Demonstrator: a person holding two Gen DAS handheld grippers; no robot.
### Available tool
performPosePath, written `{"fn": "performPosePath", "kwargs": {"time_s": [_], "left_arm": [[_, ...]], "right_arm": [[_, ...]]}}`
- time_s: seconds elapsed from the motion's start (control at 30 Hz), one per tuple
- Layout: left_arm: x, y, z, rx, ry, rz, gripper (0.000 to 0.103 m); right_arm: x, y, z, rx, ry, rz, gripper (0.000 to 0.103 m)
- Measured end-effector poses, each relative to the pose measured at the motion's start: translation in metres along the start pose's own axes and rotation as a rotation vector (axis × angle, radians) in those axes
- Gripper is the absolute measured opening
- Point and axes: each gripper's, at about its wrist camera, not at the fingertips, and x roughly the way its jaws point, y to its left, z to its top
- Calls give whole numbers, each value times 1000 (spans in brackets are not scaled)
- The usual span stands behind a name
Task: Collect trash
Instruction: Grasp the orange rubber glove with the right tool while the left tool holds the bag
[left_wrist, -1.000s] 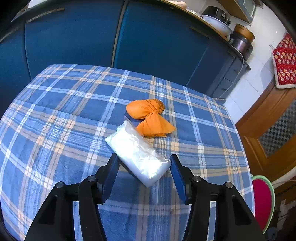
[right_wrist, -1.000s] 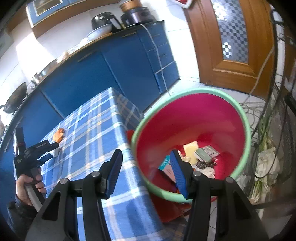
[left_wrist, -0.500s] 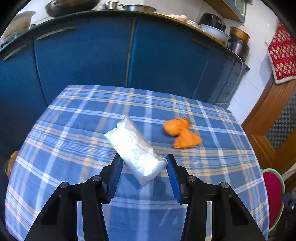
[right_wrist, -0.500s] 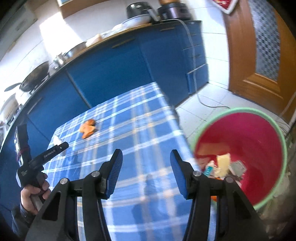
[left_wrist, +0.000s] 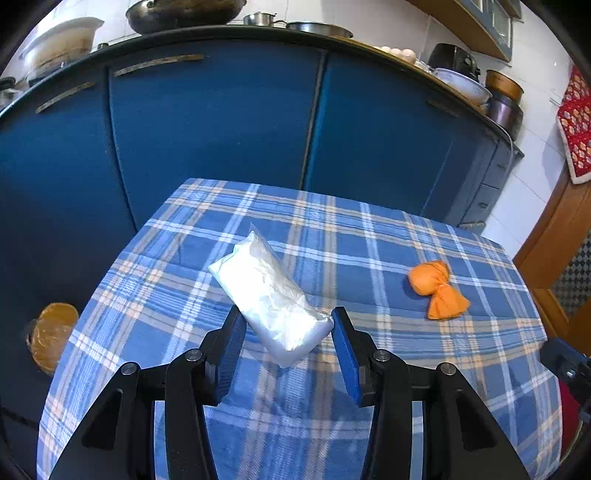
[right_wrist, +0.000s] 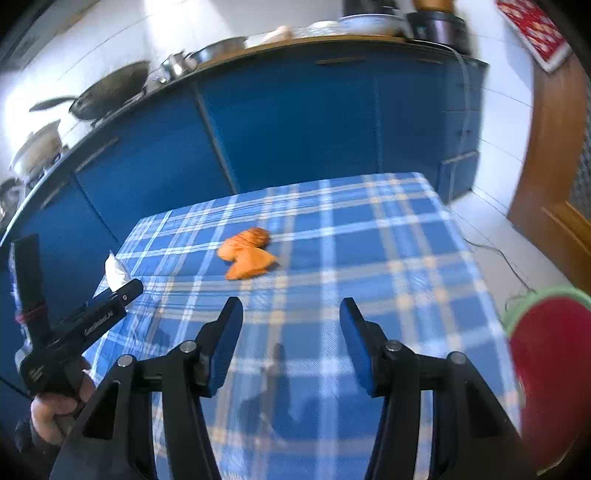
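Observation:
A clear plastic packet (left_wrist: 269, 295) is pinched at its near end between the blue pads of my left gripper (left_wrist: 288, 332), and it hangs just above the blue checked tablecloth (left_wrist: 177, 295). An orange crumpled wad (left_wrist: 437, 288) lies on the cloth to its right. In the right wrist view my right gripper (right_wrist: 291, 321) stands open and empty over the cloth, a short way in front of the orange wad (right_wrist: 247, 258). The same view shows the left gripper (right_wrist: 129, 288) at the far left, in a hand (right_wrist: 59, 410), with the packet's white tip (right_wrist: 116, 271) above it.
A red bin with a green rim (right_wrist: 554, 350) stands off the table's right side. Blue cabinets (left_wrist: 221, 129) run behind the table under a counter with a wok (right_wrist: 107, 92) and pots. A wooden door (right_wrist: 554, 166) is at the right. An orange round object (left_wrist: 51, 336) sits low at the left.
The left jaws closed on the packet and carried it left, away from the orange wad. The right gripper swung from over the red bin to over the table, rolling as it went.

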Motion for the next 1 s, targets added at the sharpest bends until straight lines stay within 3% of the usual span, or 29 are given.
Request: {"fn": "performPosePath", "kwargs": {"time_s": [0.3, 0.77, 0.8, 0.9, 1.0], "left_arm": [[10, 10, -2, -33, 14, 2, 49], [14, 16, -4, -59, 27, -7, 49], [14, 16, -4, -59, 26, -8, 49], [14, 16, -4, -58, 23, -12, 49], [14, 15, -4, -55, 23, -19, 49]], "right_arm": [[66, 27, 13, -88, 74, 16, 56], [121, 41, 31, -134, 125, -3, 56], [123, 41, 32, -138, 127, -6, 53], [125, 41, 35, -137, 127, -25, 27], [125, 41, 35, -147, 133, -23, 15]]}}
